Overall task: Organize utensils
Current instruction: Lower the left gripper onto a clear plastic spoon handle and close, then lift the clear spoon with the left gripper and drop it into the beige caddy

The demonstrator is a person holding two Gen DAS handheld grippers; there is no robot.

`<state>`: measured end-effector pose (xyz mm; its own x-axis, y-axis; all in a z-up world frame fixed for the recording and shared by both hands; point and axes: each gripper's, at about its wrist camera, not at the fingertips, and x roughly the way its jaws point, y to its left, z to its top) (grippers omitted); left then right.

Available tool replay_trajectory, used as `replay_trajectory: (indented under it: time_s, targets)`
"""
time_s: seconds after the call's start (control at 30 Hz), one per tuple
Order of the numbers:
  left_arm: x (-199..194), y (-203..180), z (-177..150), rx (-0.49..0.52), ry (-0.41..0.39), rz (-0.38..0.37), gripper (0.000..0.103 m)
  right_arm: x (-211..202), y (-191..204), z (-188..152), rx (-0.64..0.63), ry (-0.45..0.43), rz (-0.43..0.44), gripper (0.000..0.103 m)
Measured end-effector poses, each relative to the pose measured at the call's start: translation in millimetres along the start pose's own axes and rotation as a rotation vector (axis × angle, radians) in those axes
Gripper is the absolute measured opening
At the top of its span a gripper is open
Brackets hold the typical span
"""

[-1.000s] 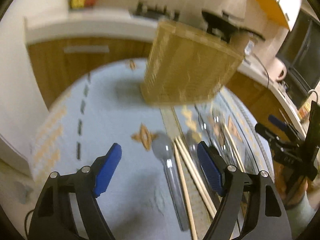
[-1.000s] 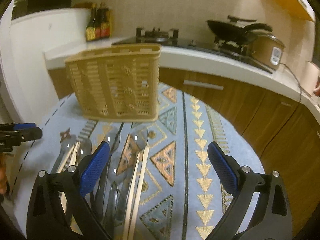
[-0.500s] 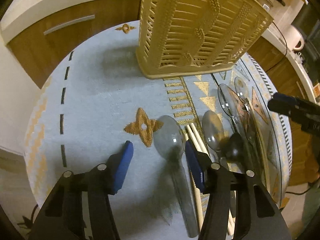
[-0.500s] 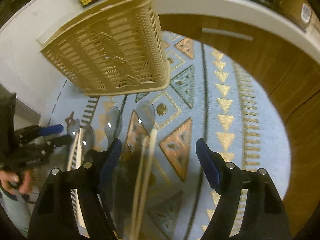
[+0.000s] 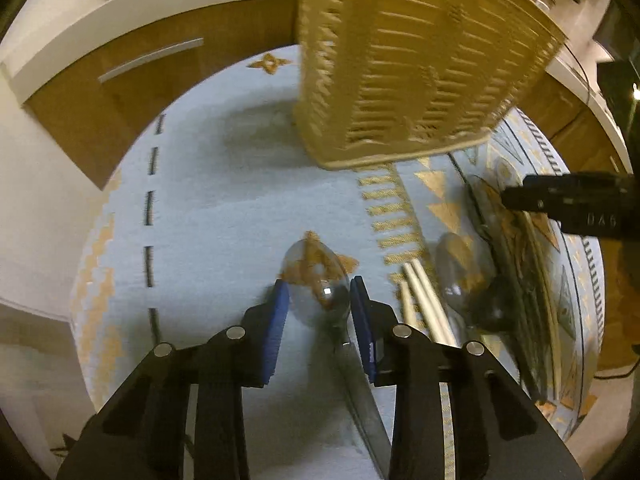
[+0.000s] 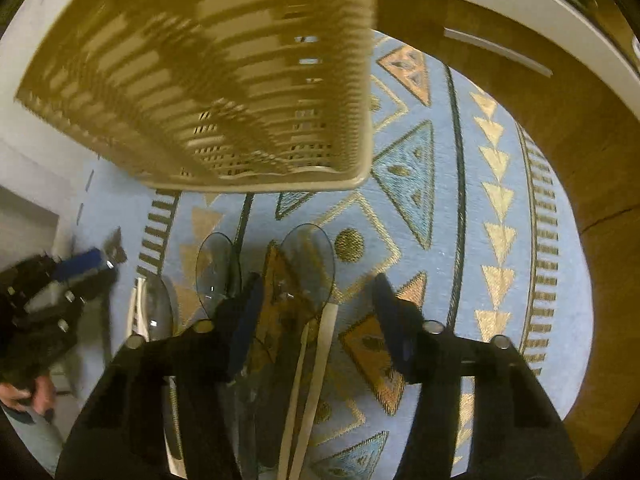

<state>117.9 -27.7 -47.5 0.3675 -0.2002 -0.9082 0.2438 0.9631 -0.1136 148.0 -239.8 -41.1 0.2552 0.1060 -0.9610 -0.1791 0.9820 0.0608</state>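
My left gripper (image 5: 318, 300) is closing around a clear spoon (image 5: 316, 280) just in front of the basket (image 5: 420, 60). My right gripper (image 6: 316, 304) narrows over another spoon (image 6: 308, 264) and chopsticks (image 6: 316, 360) there, not yet pressing.

left gripper (image 5: 318, 300): dropped toward the tablecloth (image 5: 224, 216), jaws closing, now straddling the clear spoon (image 5: 316, 280) bowl; pads not visibly pressing.
right gripper (image 6: 316, 304): tipped down over the right-hand utensils, jaws closing around a clear spoon (image 6: 308, 264) and chopsticks (image 6: 316, 360).
basket (image 5: 416, 64): looms larger in both views.
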Motion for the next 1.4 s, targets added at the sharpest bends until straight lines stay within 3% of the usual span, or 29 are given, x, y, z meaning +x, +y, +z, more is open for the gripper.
replay_trajectory:
  time_s: [0.13, 0.27, 0.37, 0.5, 0.63, 0.7, 0.87, 1.0, 1.17, 1.4]
  targets:
    - [-7.8, 18.2, -2.4, -0.008, 0.001, -0.023, 0.03, 1.4, 4.6, 1.5, -0.022, -0.003, -0.061, 0.039]
    - [-8.3, 28.3, -0.2, -0.026, 0.033, -0.077, 0.032, 1.4, 0.0, 7.6, 0.0, 0.022, -0.027, 0.039]
    - [-6.9, 33.4, 0.5, -0.044, 0.063, -0.085, 0.034, 1.3, 6.4, 14.7, -0.016, 0.043, -0.056, 0.039]
    - [-1.9, 26.4, 10.5, -0.016, 0.097, -0.033, 0.037, 3.1, 18.4, 21.8, -0.035, 0.069, -0.098, 0.039]
    - [3.9, 5.4, 14.0, 0.044, 0.111, 0.07, 0.039, 7.1, 33.6, 21.5, -0.059, 0.067, -0.123, 0.035]
    - [3.6, 2.0, 13.3, 0.058, 0.102, 0.109, 0.033, 8.4, 45.6, 20.4, -0.082, 0.059, -0.117, 0.029]
    - [-2.7, 8.3, 9.7, 0.031, 0.056, 0.091, 0.031, 4.5, 64.4, 12.1, -0.131, 0.01, -0.111, 0.028]
    - [-27.6, 17.1, -1.8, -0.002, -0.037, 0.034, 0.031, -18.8, 67.6, -4.3, -0.141, -0.098, -0.061, 0.028]
    - [-85.5, 19.8, -8.3, -0.001, -0.232, -0.039, 0.031, -73.0, 54.4, -18.5, -0.128, -0.257, 0.033, 0.028]
    - [-157.3, -12.9, 4.5, 0.004, -0.533, -0.088, 0.031, -159.5, 28.6, -27.0, -0.116, -0.489, 0.097, 0.028]
